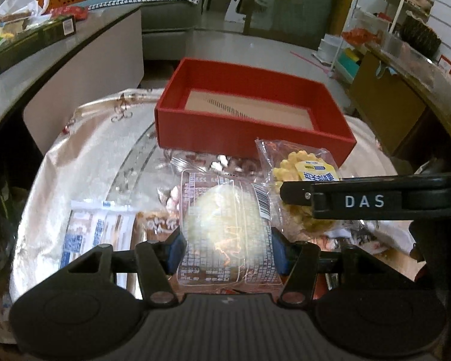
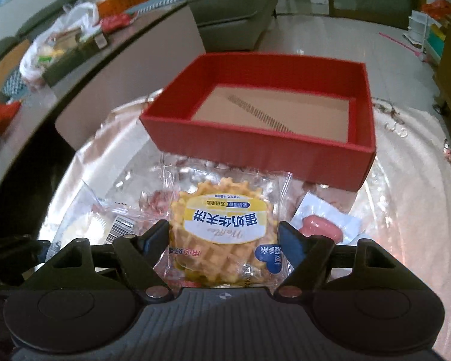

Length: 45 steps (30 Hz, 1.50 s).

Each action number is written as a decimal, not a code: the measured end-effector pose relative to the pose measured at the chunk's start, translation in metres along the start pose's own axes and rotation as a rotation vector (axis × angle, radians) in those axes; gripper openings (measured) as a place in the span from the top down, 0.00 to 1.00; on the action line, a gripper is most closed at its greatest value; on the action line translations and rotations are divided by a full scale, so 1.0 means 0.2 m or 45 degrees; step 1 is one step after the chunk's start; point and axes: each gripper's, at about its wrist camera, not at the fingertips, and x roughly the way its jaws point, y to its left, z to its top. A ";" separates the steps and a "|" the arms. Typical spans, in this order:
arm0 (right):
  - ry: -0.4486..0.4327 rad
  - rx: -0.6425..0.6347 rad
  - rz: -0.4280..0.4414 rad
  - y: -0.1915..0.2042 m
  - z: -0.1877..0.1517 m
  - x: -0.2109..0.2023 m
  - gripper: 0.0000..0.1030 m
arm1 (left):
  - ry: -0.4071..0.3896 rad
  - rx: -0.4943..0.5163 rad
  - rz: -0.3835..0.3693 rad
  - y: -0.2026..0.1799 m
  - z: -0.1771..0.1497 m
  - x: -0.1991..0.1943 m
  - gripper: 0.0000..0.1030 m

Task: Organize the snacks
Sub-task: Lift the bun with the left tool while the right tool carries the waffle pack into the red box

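Left gripper (image 1: 227, 251): blue pads clamped on both sides of a clear-wrapped pale bun packet (image 1: 225, 225), held above the table. Right gripper (image 2: 224, 246): jaws clenched on a waffle packet (image 2: 222, 231), yellow label facing the camera, also held clear of the surface. In the left view the right gripper's black body sits just right of the bun, in front of the waffle. Beyond both: red box (image 2: 255, 147), open top, bare cardboard floor, standing on the glossy table cover (image 2: 406, 210). Loose on the cover: a pink snack sachet (image 2: 321, 225) right of the waffle, a blue-printed wrapper (image 1: 96, 228) left of the bun.
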 end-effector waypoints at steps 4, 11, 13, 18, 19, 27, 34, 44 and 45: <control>-0.046 0.021 0.005 -0.02 0.04 -0.04 0.20 | -0.030 0.007 -0.001 -0.01 0.06 0.00 0.52; -0.118 0.075 0.014 -0.10 0.14 -0.07 0.20 | -0.074 0.034 0.000 -0.05 0.19 0.03 0.52; -0.136 0.081 0.015 -0.11 0.17 -0.08 0.20 | -0.080 0.037 0.001 -0.06 0.22 0.05 0.52; -0.168 0.095 0.005 -0.16 0.23 -0.08 0.20 | -0.094 0.050 0.008 -0.08 0.29 0.09 0.52; -0.172 0.099 0.001 -0.17 0.24 -0.07 0.20 | -0.098 0.054 0.012 -0.09 0.30 0.10 0.52; -0.189 0.112 -0.016 -0.22 0.35 0.00 0.20 | -0.120 0.062 0.037 -0.11 0.44 0.21 0.52; -0.194 0.124 -0.027 -0.25 0.43 0.07 0.20 | -0.138 0.081 0.080 -0.11 0.53 0.31 0.52; -0.169 0.132 -0.054 -0.31 0.50 0.20 0.20 | -0.153 0.093 0.134 -0.11 0.64 0.47 0.52; -0.169 0.131 -0.057 -0.32 0.51 0.21 0.20 | -0.155 0.096 0.139 -0.11 0.65 0.49 0.52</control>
